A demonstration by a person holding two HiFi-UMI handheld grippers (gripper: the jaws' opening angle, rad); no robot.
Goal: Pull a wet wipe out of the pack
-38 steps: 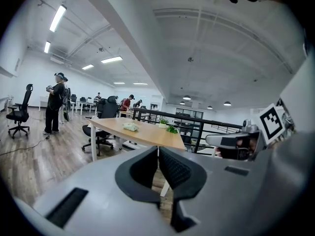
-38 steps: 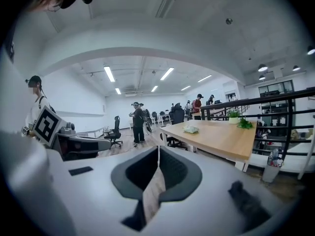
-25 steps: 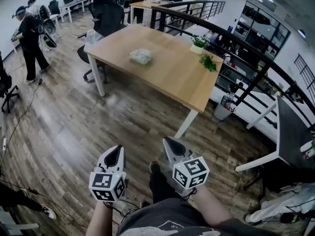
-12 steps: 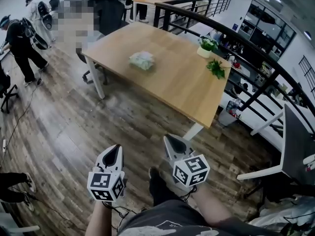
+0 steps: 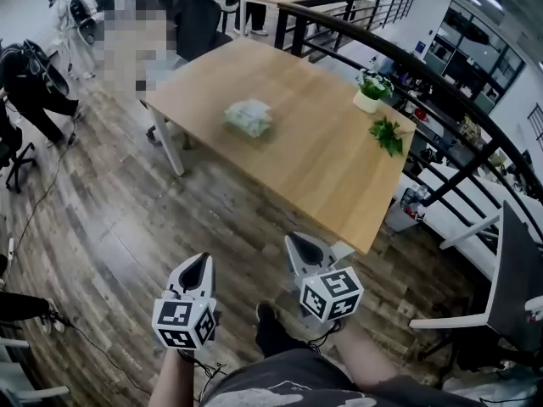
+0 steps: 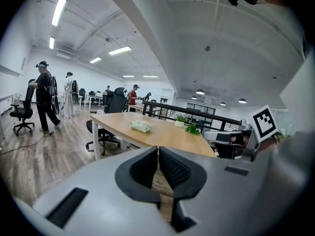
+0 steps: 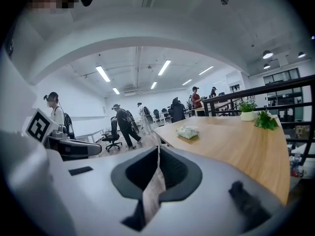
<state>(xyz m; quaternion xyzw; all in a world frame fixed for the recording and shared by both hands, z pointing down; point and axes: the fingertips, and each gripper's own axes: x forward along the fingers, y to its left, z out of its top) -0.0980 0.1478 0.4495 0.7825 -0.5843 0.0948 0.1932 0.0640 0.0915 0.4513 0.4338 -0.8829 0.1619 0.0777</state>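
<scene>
Both the left tongs (image 5: 197,266) and right tongs (image 5: 303,246) were closed and empty, well short of the wipe pack (image 5: 249,116) lying on the table (image 5: 327,164).

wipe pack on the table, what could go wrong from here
The wipe pack lies loose on the table, so a one-sided pull may drag or lift the whole pack.
The left hand-held gripper and right hand-held gripper are both shut and short of the table; arriving shut, they could shove the pack rather than pinch a wipe.
</scene>
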